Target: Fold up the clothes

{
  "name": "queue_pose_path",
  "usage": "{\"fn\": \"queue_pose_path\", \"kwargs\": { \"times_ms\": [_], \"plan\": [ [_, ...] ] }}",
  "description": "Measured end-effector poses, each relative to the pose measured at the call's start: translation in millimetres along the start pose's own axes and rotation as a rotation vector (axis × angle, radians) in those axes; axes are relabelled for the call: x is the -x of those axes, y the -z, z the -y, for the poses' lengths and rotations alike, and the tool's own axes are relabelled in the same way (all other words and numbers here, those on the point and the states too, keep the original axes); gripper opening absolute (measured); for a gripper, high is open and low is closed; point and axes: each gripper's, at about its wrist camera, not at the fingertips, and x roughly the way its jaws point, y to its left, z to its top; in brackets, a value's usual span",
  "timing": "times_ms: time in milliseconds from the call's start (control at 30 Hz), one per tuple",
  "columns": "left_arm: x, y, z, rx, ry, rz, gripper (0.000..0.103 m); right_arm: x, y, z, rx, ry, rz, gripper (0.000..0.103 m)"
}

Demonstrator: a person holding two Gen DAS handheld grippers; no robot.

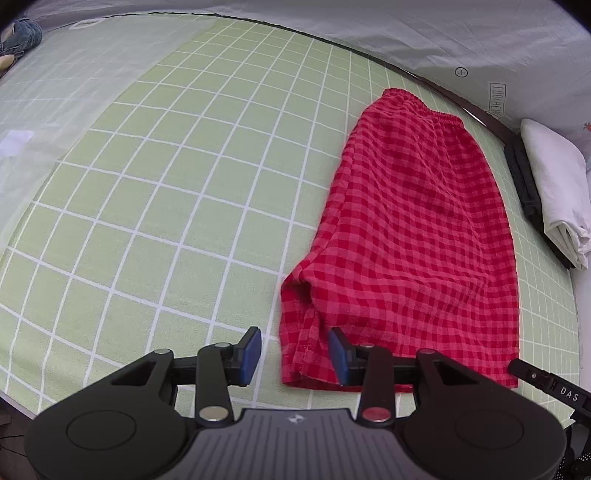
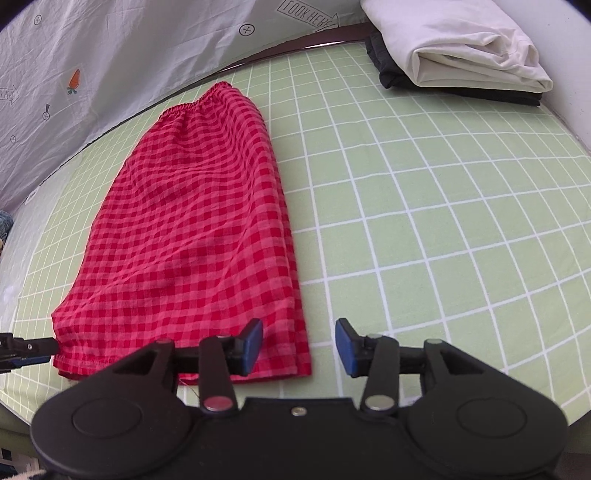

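A pair of red checked shorts (image 1: 413, 236) lies folded lengthwise on the green grid sheet (image 1: 166, 184), elastic waistband far, leg hem near. My left gripper (image 1: 295, 356) is open over the hem's left corner, one blue pad on each side of that corner. In the right wrist view the shorts (image 2: 195, 229) stretch away to the left, and my right gripper (image 2: 300, 345) is open over the hem's right corner. The tip of the left gripper (image 2: 26, 349) shows at the hem's left end, and the right gripper's tip (image 1: 546, 384) shows at the lower right in the left wrist view.
A folded white cloth (image 2: 461, 48) lies on a folded dark garment (image 2: 399, 81) at the far right of the sheet. A grey printed sheet (image 2: 92, 66) hangs behind. Denim fabric (image 1: 22, 35) sits at the far left corner.
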Motion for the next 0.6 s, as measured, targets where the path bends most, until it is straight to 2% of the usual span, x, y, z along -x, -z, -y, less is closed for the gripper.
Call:
{"fn": "queue_pose_path", "kwargs": {
  "times_ms": [67,200,333,467,500,533,567,600],
  "plan": [
    [-2,-1,0,0.000,0.010,-0.004,0.046,-2,2,-1,0.005,-0.002,-0.011,0.046],
    [-12,2,9,-0.060,-0.003,-0.031,0.047,-7,5,-4,0.016,-0.005,-0.033,0.042],
    [-21,7,21,-0.143,-0.001,-0.039,0.049,-10,7,-7,0.036,-0.011,-0.048,0.026],
    [-24,13,35,-0.237,-0.017,-0.044,0.048,-9,9,-12,0.078,-0.003,-0.052,0.016],
    [-25,14,37,-0.253,-0.016,-0.044,0.046,-9,9,-13,0.085,-0.004,-0.053,0.013],
    [-25,14,37,-0.257,-0.002,-0.050,0.025,-9,10,-13,0.087,-0.009,-0.054,0.009],
    [-25,14,37,-0.250,0.011,-0.056,0.010,-8,10,-13,0.092,-0.012,-0.056,0.008],
    [-25,14,36,-0.242,0.024,-0.061,0.009,-8,10,-15,0.099,-0.013,-0.056,0.007]
  ]
}}
